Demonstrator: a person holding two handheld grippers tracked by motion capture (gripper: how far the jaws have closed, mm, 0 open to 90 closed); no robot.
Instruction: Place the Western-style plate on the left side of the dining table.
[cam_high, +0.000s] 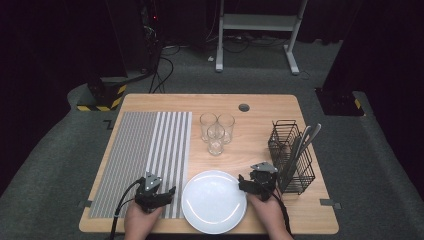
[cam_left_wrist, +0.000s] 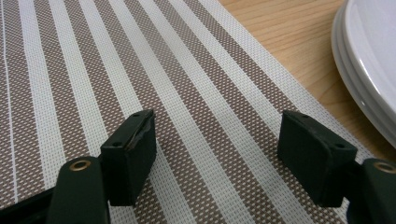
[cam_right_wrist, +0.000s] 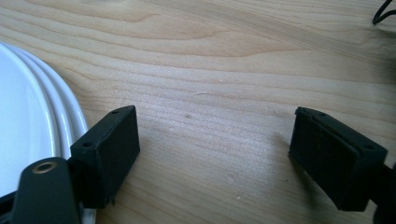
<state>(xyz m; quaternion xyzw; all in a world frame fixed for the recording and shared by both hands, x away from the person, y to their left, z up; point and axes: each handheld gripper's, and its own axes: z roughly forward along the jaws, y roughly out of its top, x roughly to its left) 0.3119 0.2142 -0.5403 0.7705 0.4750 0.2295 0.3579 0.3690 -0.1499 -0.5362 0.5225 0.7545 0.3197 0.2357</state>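
Jaws: both pairs apart, empty | left gripper (cam_high: 159, 192) over striped placemat (cam_left_wrist: 154, 84), right gripper (cam_high: 248, 184) over bench (cam_right_wrist: 224, 70) | stacked plates (cam_high: 214, 201) between them | advise: take one rim squarely, lift level.

Black left gripper (cam_high: 161, 194), right gripper (cam_high: 251, 183), grey three-cornered plates, seemingly brass rivets

bare wood (cam_high: 260, 107) beyond glasses (cam_high: 216, 131), basket (cam_high: 291, 156) blocks right (cutlery inside)
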